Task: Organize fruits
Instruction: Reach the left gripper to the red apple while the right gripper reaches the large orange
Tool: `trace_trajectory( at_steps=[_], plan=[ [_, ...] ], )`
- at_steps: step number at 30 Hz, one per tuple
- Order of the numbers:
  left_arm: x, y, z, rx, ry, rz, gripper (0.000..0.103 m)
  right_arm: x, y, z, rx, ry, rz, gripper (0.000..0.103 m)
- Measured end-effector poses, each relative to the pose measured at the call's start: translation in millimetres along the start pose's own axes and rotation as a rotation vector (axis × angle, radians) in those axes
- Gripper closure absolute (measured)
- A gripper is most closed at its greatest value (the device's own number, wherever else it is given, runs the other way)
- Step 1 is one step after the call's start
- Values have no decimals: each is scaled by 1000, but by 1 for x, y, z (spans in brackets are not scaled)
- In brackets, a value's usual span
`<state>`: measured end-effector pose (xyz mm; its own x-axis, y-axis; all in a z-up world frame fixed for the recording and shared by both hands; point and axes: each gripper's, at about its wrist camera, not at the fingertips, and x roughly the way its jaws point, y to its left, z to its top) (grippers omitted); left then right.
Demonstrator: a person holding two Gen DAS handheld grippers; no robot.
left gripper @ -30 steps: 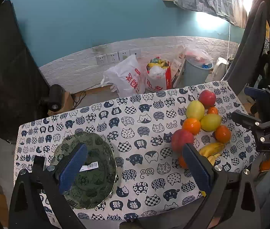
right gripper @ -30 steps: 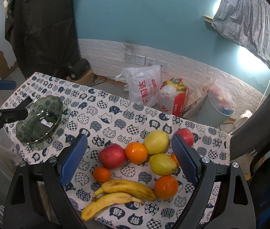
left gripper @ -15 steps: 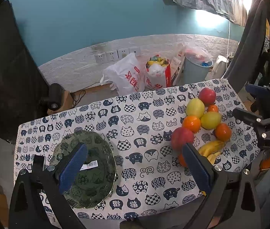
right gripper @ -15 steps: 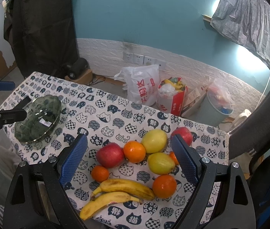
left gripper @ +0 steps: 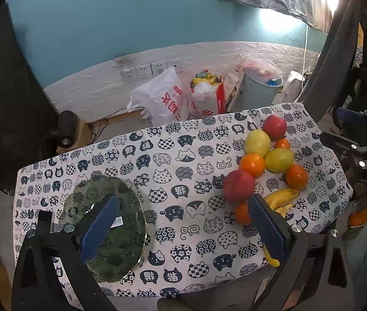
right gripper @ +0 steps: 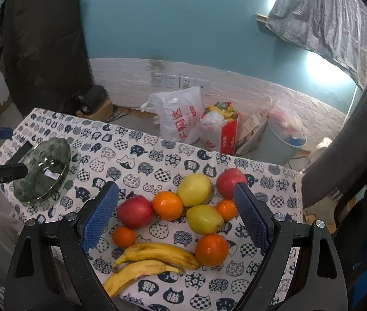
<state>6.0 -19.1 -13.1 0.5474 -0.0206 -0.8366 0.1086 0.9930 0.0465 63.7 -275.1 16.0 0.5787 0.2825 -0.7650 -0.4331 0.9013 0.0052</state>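
Note:
A green glass plate point(left gripper: 121, 243) point(right gripper: 44, 165) sits on the left of the cat-print tablecloth point(left gripper: 183, 155). On the right lies a cluster of fruit: two red apples point(right gripper: 135, 211) point(right gripper: 230, 181), two yellow-green pears point(right gripper: 195, 189) point(right gripper: 204, 219), several oranges point(right gripper: 167, 204) and two bananas point(right gripper: 157, 255). My left gripper point(left gripper: 183, 223) hovers open above the near table edge, between plate and fruit. My right gripper point(right gripper: 177, 212) hangs open above the fruit cluster, holding nothing. In the left wrist view the same fruit point(left gripper: 237, 185) shows at right.
Behind the table stand a white plastic bag point(right gripper: 180, 119), a red-and-white box of rubbish point(right gripper: 221, 129) and a pale bin point(right gripper: 282, 142) against the white-brick wall base. A dark cloth point(right gripper: 40, 39) hangs at left; a dark garment point(left gripper: 339, 51) hangs at right.
Both grippers have drawn slightly back and up, so the table and fruit sit a little lower and smaller in view. Nothing was grasped or moved.

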Motion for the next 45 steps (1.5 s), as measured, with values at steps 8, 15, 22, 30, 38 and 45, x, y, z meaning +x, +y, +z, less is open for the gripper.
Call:
trace_trajectory(
  at_steps=[8,15,22,30,38,45],
  plan=[
    [9,-11,2,23,5,18,3,-3,-12,-6,20,2,-14,15],
    [20,-22,6,46,11,33,3,-1,-24,-14,45,19,-18,15],
    [48,-30,13,32,82,-16,3,23,-43,-32,72,107,-49,15],
    [84,-46,16,38,141,-44,3,63,-62,-56,102,242,-77,15],
    [135,-66,13,67,213,-76,3,104,-72,-77,114,356,-71,15],
    [175,-78,11,46,276,-103,3,131,-77,-97,111,434,-53,15]
  ],
)
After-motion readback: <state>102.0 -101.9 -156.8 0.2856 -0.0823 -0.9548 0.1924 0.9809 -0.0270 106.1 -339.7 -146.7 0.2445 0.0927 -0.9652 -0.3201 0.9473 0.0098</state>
